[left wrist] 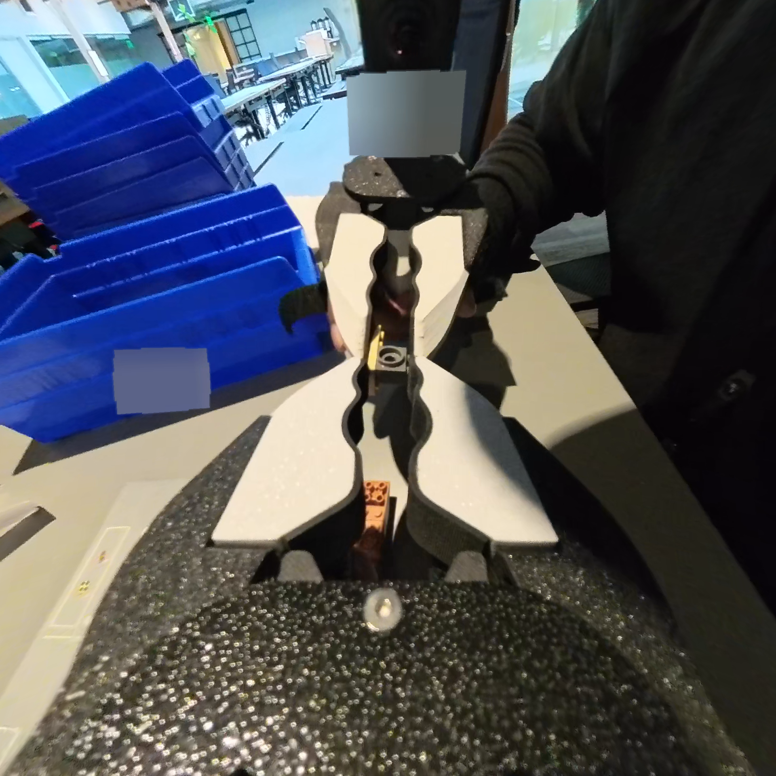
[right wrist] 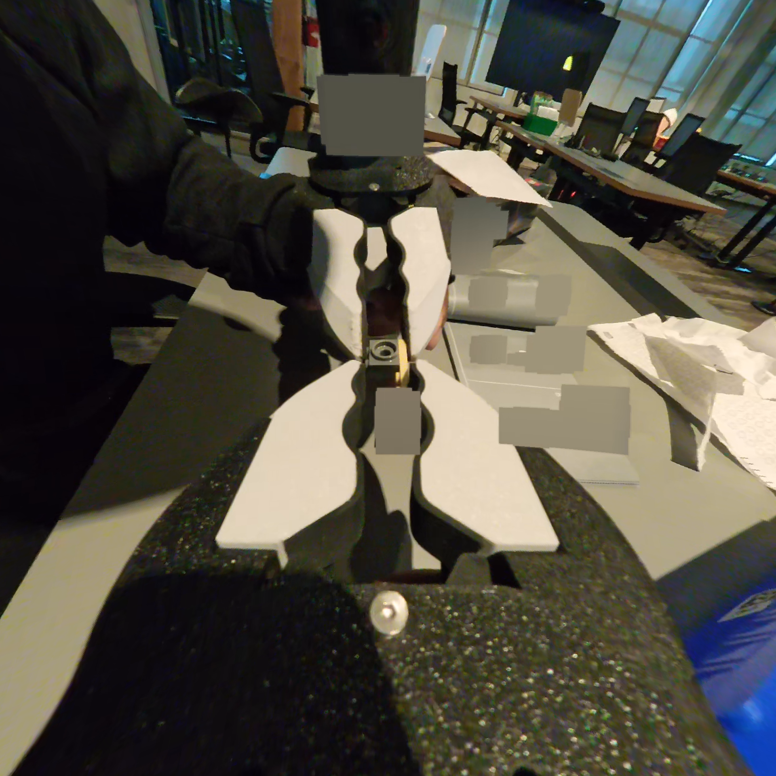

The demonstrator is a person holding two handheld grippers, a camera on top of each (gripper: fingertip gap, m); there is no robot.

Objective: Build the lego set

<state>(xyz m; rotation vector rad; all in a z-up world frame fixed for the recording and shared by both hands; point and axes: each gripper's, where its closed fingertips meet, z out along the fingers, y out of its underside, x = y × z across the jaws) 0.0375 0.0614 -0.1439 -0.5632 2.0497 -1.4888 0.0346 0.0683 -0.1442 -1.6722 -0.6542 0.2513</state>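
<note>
A: Two grippers tip to tip here. In the left wrist view the left gripper [left wrist: 388, 369] reaches up the middle of the frame, its grey fingers [left wrist: 306, 453] pinching a small dark grey square lego plate with a ring on top [left wrist: 392, 360].

B: And a thin yellow lego piece [left wrist: 375, 346] stands against that plate, on its left. The right gripper [left wrist: 390, 336] comes down from the top, meeting the same cluster.

A: This view alone shows an orange studded lego brick [left wrist: 376, 502] low between the left gripper's fingers, near its base, with something dark brown below it, too shadowed to identify.

B: Stacked blue plastic bins [left wrist: 138, 252] fill the upper left.

A: Switch to the right wrist view: the right gripper [right wrist: 386, 369] is narrowed onto the dark plate [right wrist: 383, 352]; the yellow piece [right wrist: 403, 363] is on its right here.

B: The left gripper [right wrist: 384, 336] faces it from the top. A dark-gloved hand [right wrist: 260, 243] wraps it at centre left.

A: Only here: crumpled white paper [right wrist: 693, 378] at right, on the grey table [right wrist: 588, 525].

B: Which fingers actually bear the load, I cannot tell.
</note>
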